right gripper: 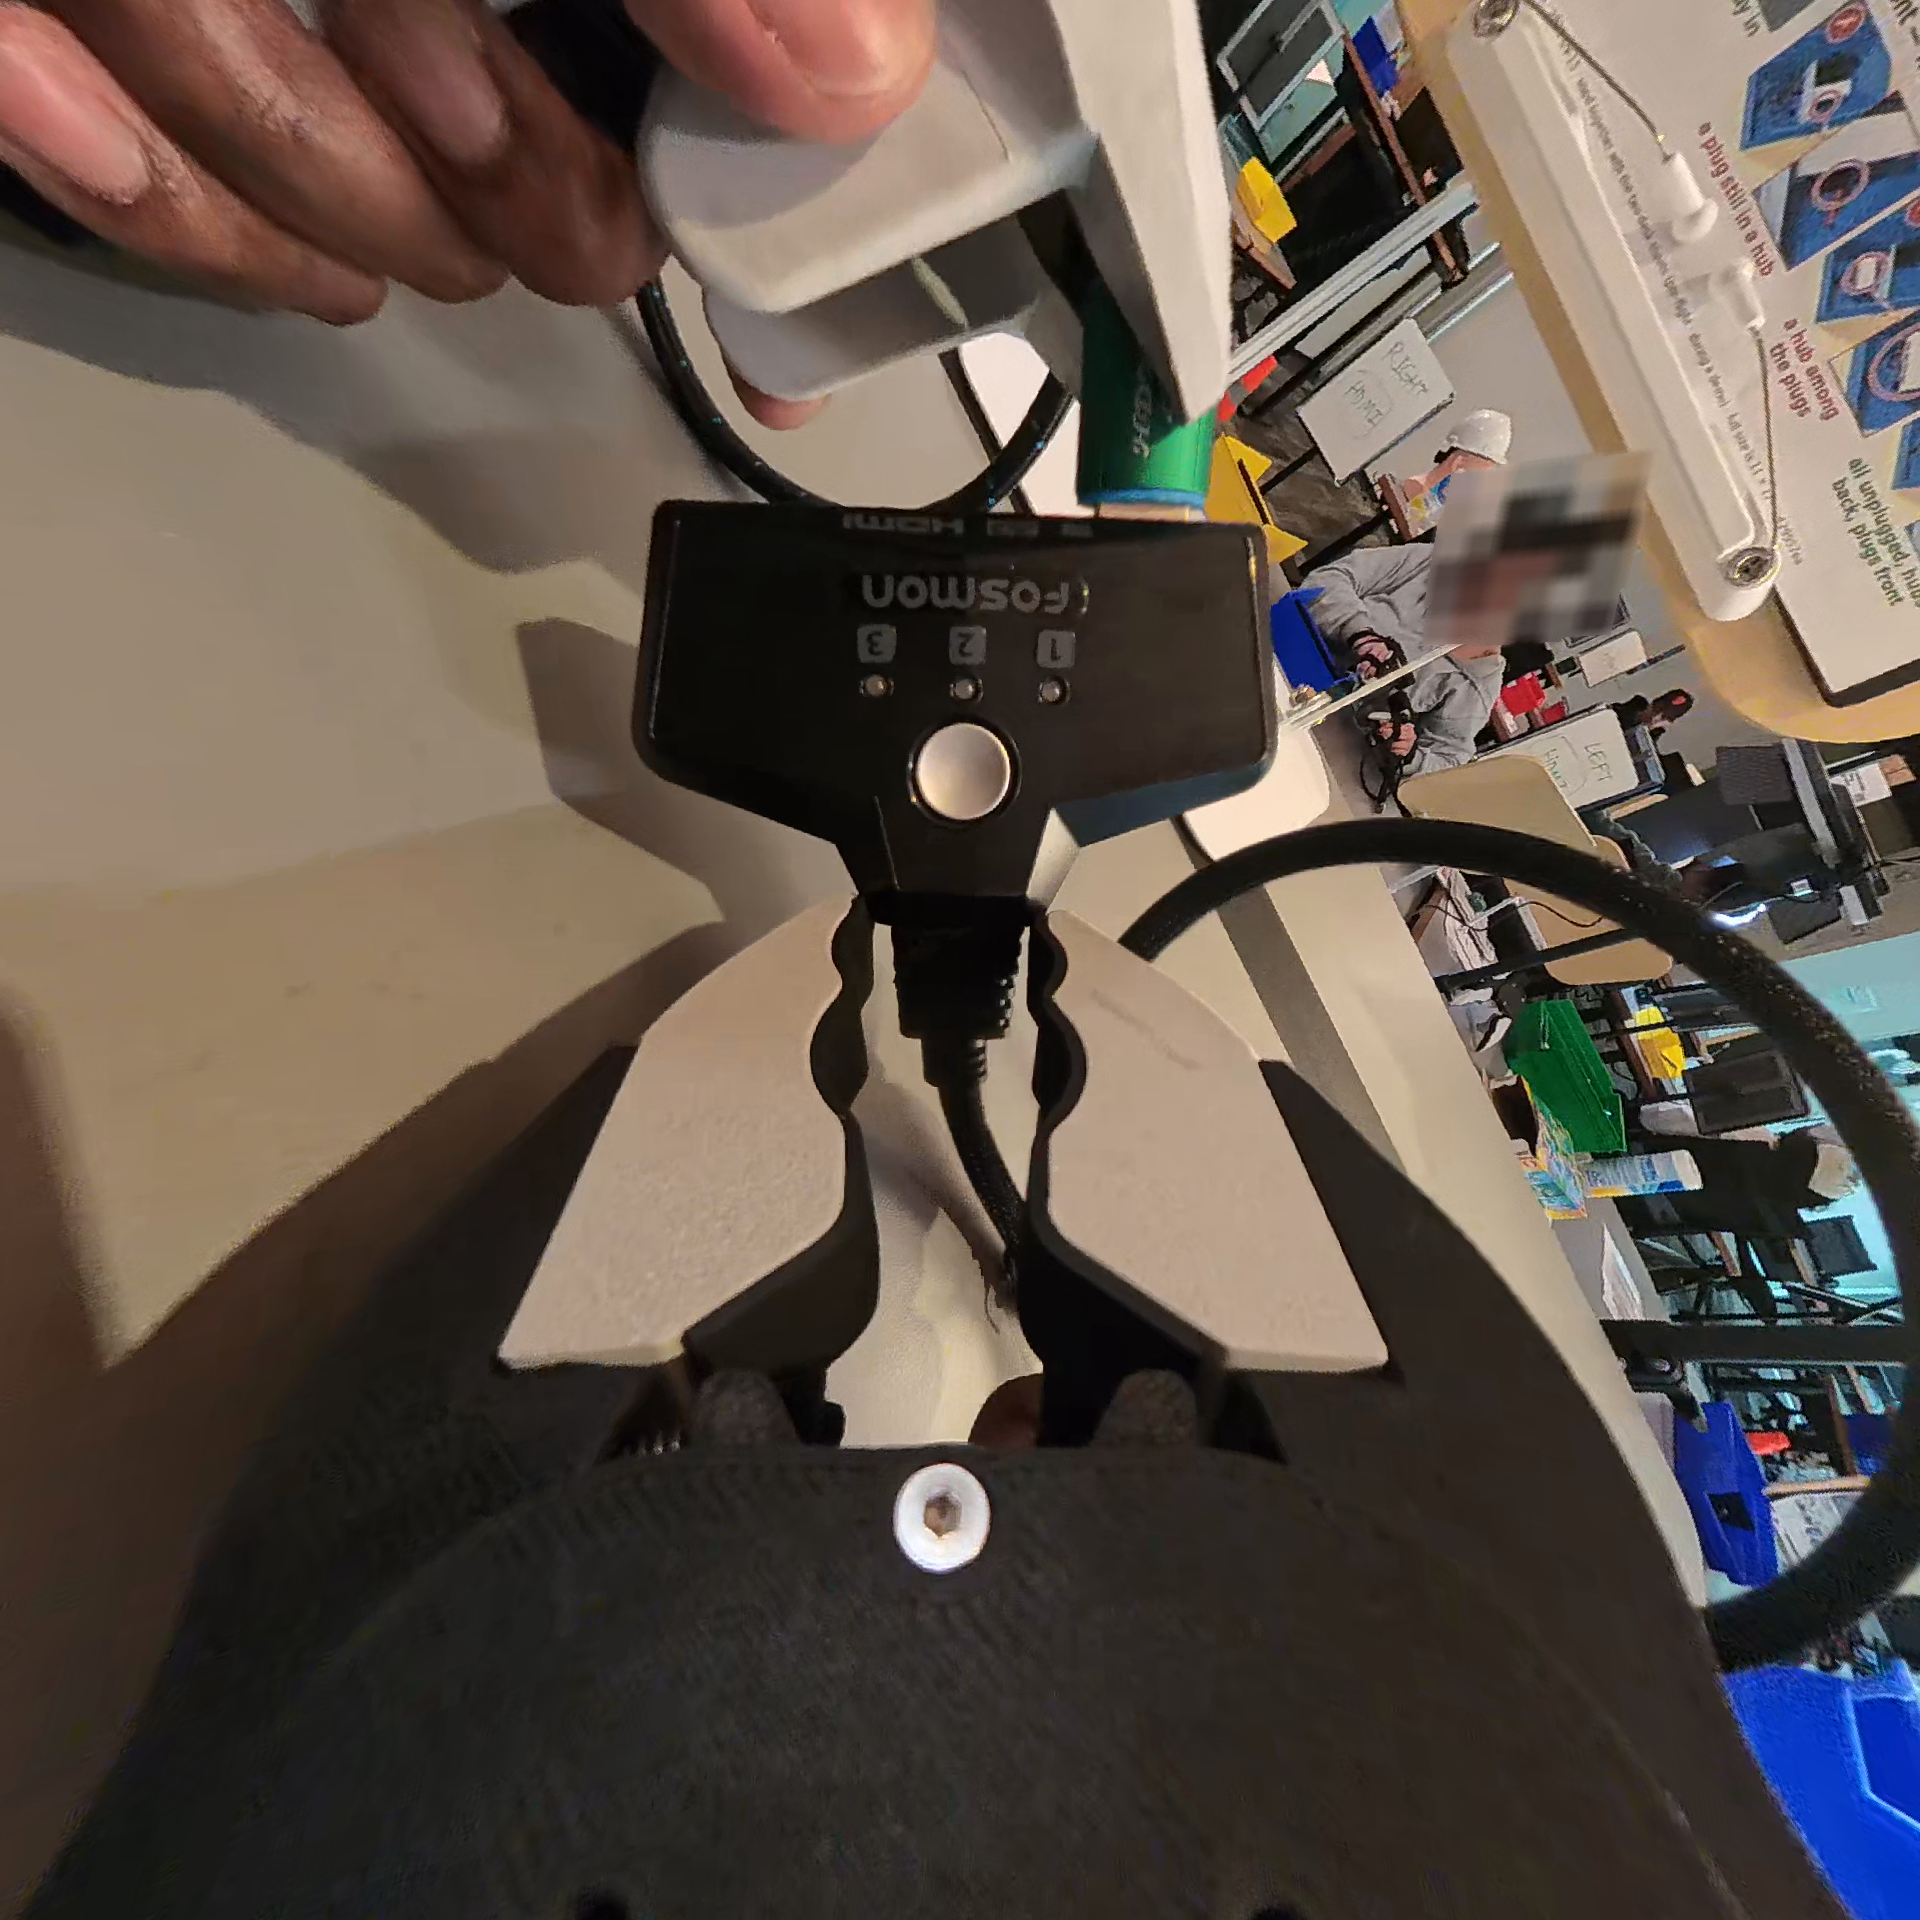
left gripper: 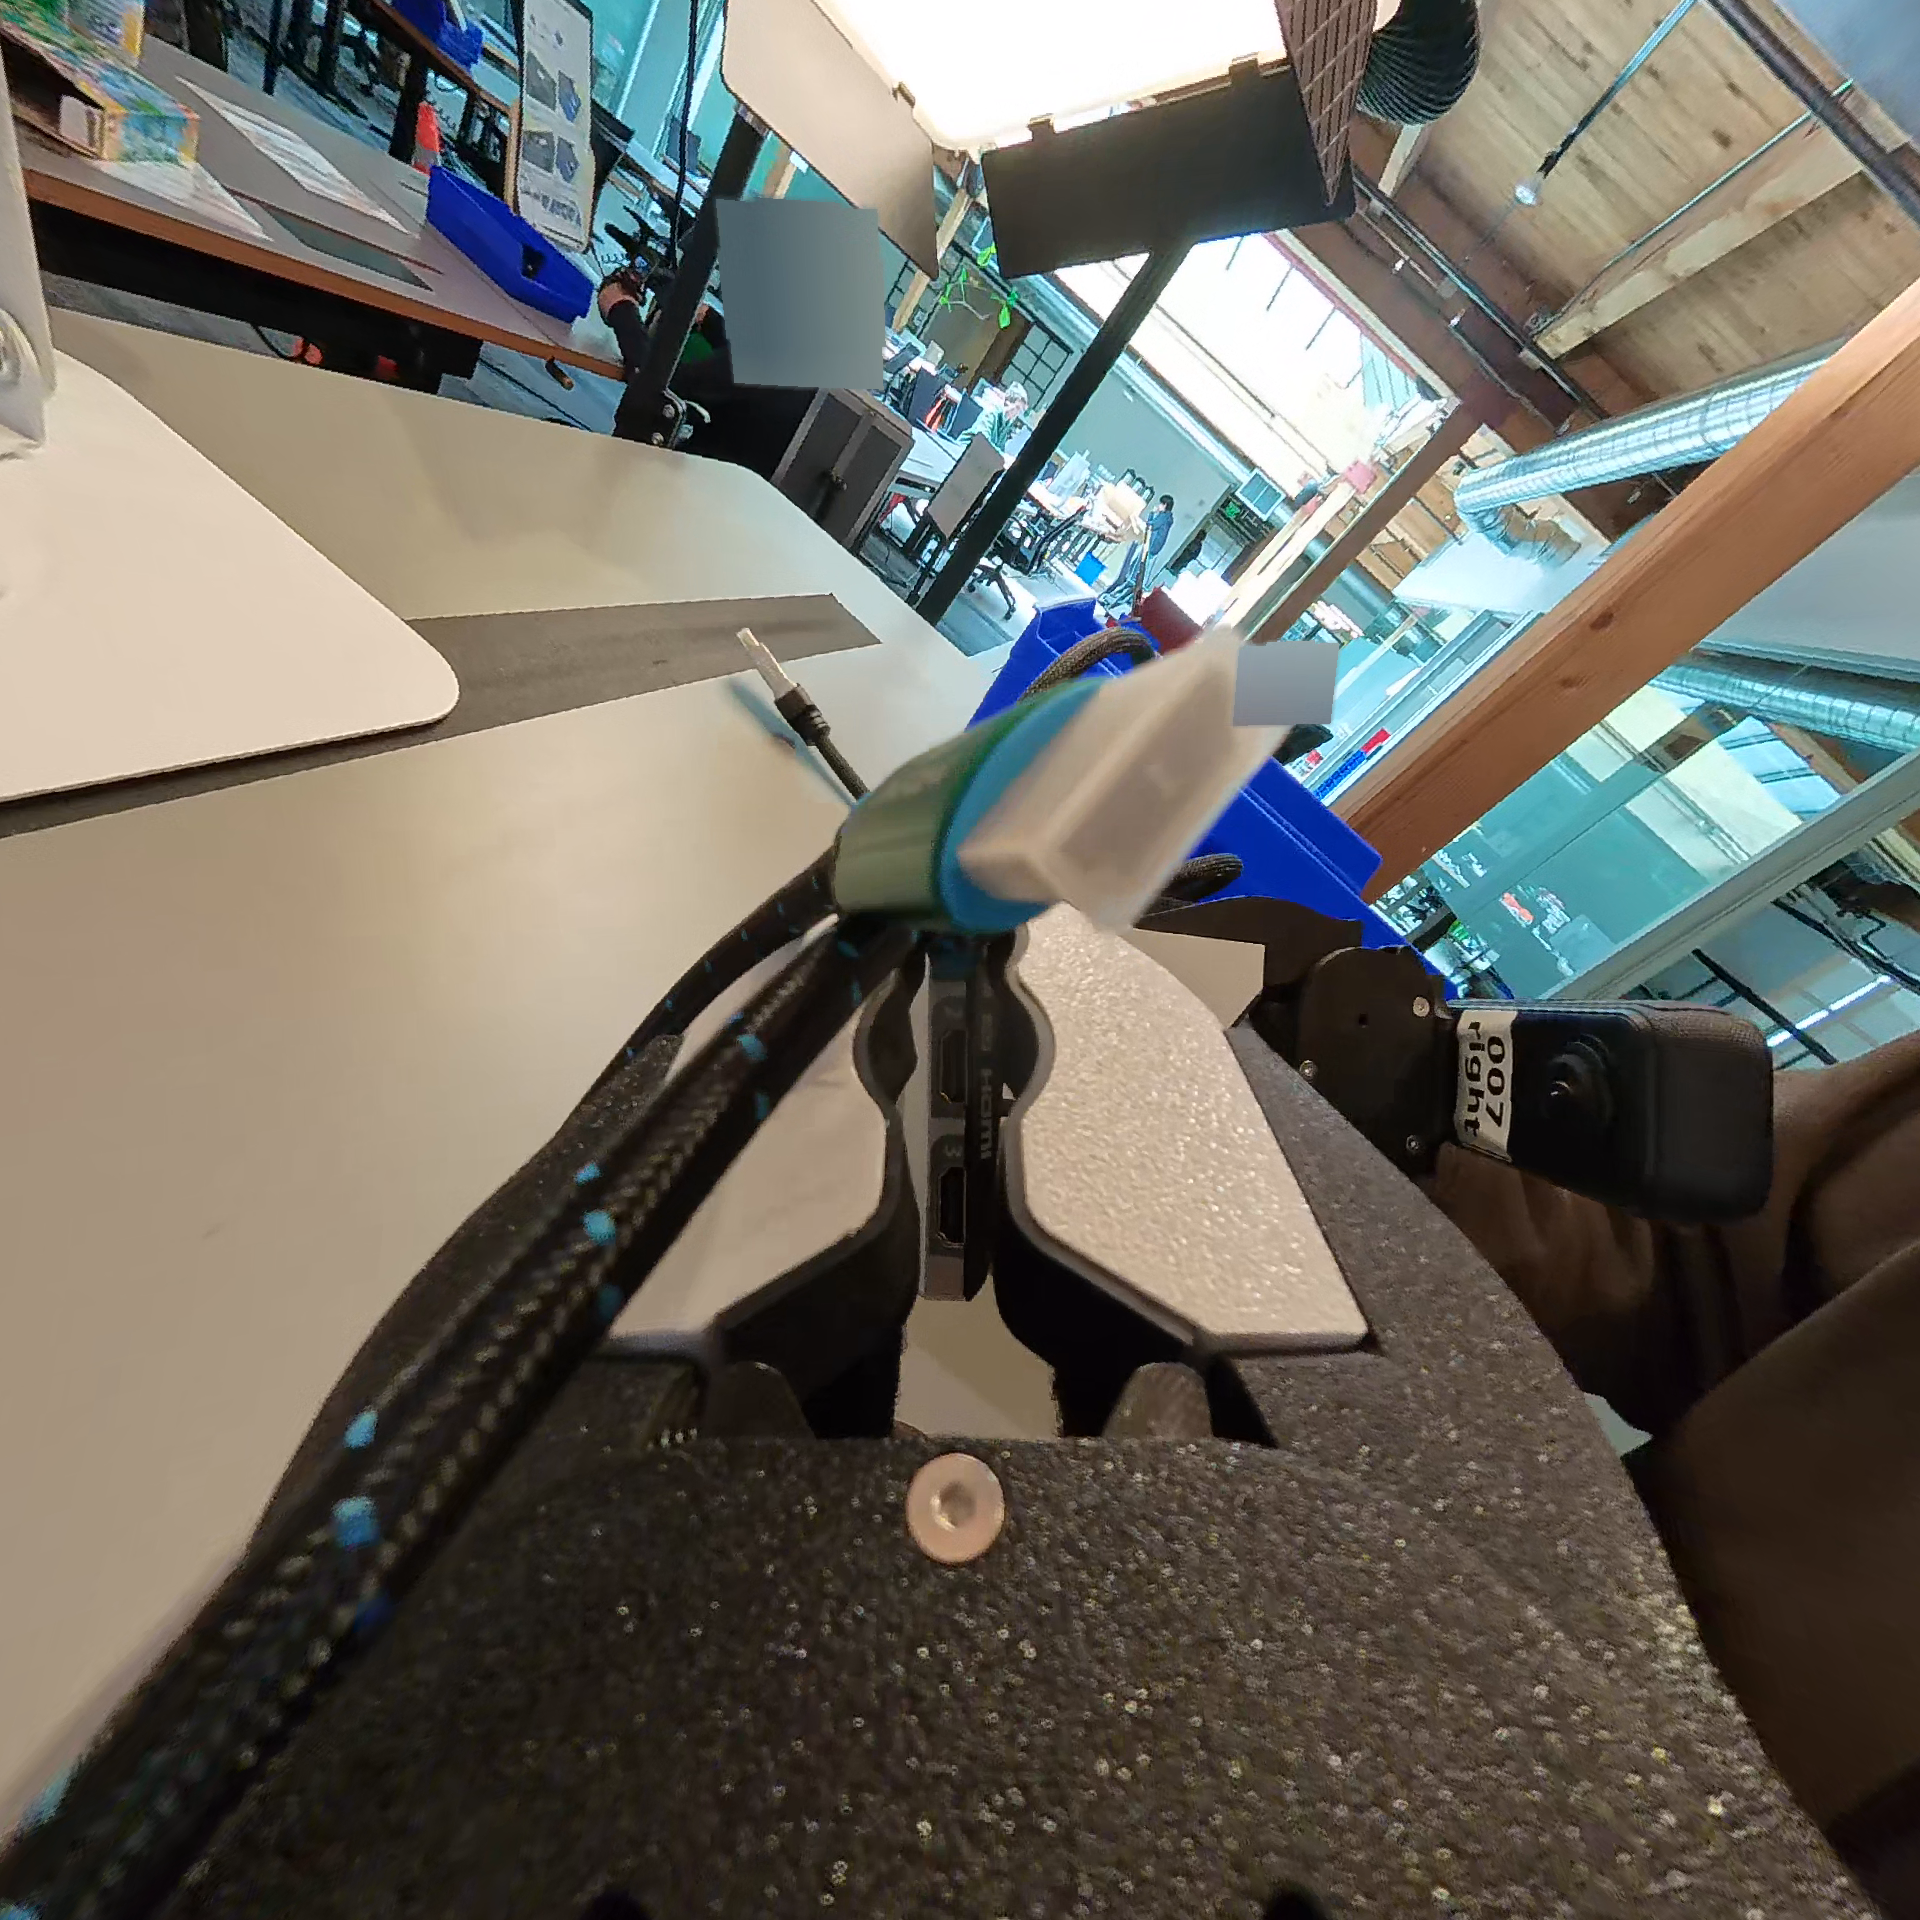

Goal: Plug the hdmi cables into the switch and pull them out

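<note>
Right tool (right gripper: 951, 920), at frame centre, is clamping the ribbed cable collar of a black HDMI switch (right gripper: 951, 644), both pads pressing on the collar. Left tool (left gripper: 956, 971) is gripping a green HDMI plug (left gripper: 899, 842) seated at the switch's port edge, in the upper middle of the frame. A braided black cable (left gripper: 499, 1340) is trailing to the lower left. Both tools are hovering over the grey desk (left gripper: 312, 987); a blue bin (left gripper: 1288, 831) is standing beyond.
</note>
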